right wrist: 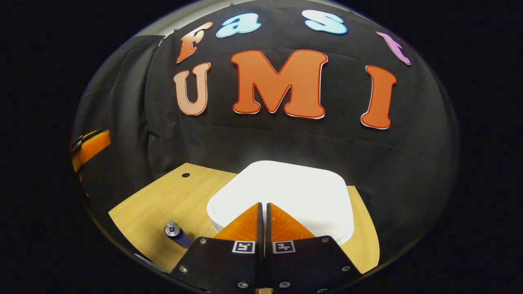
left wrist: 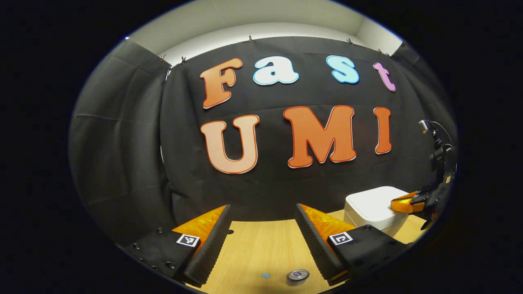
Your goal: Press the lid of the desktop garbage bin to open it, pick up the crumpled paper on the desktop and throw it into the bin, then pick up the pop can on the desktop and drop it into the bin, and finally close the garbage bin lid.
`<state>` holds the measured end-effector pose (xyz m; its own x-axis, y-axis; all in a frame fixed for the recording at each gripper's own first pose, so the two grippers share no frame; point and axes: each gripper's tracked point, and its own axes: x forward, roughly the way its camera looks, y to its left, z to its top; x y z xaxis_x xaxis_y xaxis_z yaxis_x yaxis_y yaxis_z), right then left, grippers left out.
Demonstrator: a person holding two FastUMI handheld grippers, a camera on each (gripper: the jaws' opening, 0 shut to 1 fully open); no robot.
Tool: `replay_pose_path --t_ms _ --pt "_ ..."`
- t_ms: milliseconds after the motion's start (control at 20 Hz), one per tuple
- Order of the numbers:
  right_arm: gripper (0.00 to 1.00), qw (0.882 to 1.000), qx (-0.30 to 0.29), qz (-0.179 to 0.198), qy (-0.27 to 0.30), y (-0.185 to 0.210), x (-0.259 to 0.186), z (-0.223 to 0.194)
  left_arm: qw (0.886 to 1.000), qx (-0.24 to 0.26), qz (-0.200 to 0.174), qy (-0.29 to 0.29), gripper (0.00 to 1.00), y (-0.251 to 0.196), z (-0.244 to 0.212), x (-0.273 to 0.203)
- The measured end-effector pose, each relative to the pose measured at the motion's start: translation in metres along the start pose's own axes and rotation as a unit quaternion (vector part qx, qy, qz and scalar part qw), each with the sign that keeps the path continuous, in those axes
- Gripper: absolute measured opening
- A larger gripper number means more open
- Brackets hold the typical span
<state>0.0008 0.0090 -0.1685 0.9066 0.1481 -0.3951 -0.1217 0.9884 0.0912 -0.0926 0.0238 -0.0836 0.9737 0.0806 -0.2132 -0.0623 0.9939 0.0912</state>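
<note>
Both right gripper (right wrist: 263, 206) fingers meet, seemingly touching the closed bin lid (right wrist: 286, 183); left gripper (left wrist: 263, 214) gapes, pop can (left wrist: 298, 276) at six o'clock.

Light wooden tabletop (left wrist: 261, 245) at 6 o'clock, small blue dot sticker (left wrist: 266, 275) on it. Small dark hole (right wrist: 186, 175) near tabletop's 10 o'clock corner. White ceiling strip (left wrist: 261, 28) at 12 o'clock.

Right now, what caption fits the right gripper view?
Right gripper, fingers together, over the white square plastic bin's shut lid; blue pop can stands on the wooden table.
</note>
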Motion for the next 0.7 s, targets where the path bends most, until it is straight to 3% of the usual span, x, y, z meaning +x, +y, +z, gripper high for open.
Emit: replay_pose_path --t_ms 150,400,550,700 --pt "0.01 1.000 0.012 0.001 0.006 -0.001 -0.002 0.001 1.000 0.001 -0.010 -0.002 0.99 -0.009 0.002 0.002" --pt "0.01 0.999 -0.035 -0.019 -0.017 -0.003 -0.006 0.010 1.000 0.006 -0.027 -0.003 0.99 -0.013 0.003 0.009" --pt "0.01 0.998 -0.032 -0.015 -0.057 0.010 -0.013 0.024 1.000 0.006 -0.028 0.009 0.99 -0.009 -0.007 0.011" --pt "0.01 0.991 -0.065 -0.025 -0.112 0.017 -0.022 0.053 1.000 0.001 -0.025 0.016 0.99 -0.003 -0.013 0.012"
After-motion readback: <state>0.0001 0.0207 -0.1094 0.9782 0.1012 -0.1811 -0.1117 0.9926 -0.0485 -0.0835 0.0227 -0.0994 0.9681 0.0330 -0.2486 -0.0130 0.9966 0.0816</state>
